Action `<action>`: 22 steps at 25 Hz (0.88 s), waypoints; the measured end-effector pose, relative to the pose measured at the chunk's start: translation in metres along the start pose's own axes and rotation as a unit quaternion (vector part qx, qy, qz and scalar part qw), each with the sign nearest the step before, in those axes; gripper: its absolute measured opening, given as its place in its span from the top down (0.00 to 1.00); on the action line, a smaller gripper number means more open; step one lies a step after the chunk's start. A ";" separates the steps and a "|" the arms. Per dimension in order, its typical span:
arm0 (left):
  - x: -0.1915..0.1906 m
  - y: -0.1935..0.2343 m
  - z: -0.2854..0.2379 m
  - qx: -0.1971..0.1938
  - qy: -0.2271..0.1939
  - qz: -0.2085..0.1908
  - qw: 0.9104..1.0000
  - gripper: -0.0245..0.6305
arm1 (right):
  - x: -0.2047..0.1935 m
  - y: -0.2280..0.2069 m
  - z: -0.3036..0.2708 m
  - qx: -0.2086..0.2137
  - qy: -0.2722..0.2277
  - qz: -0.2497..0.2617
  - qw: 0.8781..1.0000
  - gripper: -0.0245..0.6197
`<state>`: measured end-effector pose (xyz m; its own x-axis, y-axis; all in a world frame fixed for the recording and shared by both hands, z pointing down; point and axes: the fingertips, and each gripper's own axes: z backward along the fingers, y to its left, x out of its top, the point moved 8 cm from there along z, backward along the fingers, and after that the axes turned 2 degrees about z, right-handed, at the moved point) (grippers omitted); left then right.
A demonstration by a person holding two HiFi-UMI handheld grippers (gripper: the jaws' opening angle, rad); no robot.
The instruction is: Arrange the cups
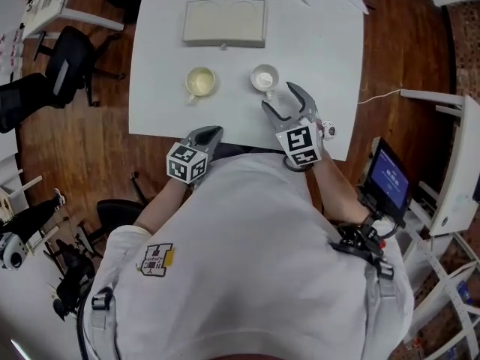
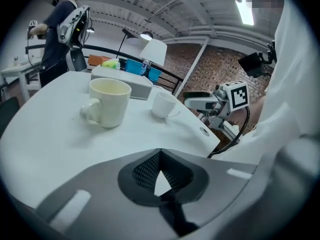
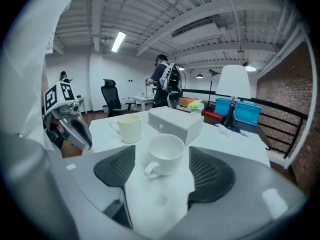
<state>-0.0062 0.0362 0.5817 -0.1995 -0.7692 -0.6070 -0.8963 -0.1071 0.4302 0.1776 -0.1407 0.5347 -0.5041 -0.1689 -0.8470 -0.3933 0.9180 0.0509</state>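
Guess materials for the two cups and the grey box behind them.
Cream mug: likely glazed ceramic; thick wall, soft sheen.
White cup: glazed ceramic or porcelain by look; thinner rim, glossy.
Grey box: matte, flat faces, small front fitting; painted wood, card or plastic, can't tell.

surface: white table (image 1: 157,88) | flat grey box (image 1: 224,22) at its far edge | black chair (image 1: 71,62) left | lit screen (image 1: 388,175) right

white cup (image 1: 264,78): glossy, perhaps ceramic | table (image 1: 161,66): matt, smooth | floor (image 1: 86,145): wood
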 end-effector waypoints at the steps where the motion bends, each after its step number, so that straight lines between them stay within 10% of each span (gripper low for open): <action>1: -0.002 0.002 0.000 -0.001 0.002 -0.001 1.000 0.96 | 0.002 0.002 -0.007 -0.001 0.005 0.007 1.000 0.40; 5: 0.000 0.011 0.002 -0.006 -0.007 -0.008 1.000 0.96 | 0.002 0.006 -0.034 -0.006 0.046 0.007 0.999 0.23; 22: -0.004 0.045 0.020 -0.011 -0.020 -0.009 1.000 0.96 | -0.008 0.008 -0.097 -0.047 0.117 0.016 0.992 0.32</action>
<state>-0.0537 0.0470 0.5899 -0.2002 -0.7408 -0.6412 -0.8906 -0.1351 0.4342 0.1038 -0.1666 0.5934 -0.6782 -0.2294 -0.6981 -0.4392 0.8882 0.1349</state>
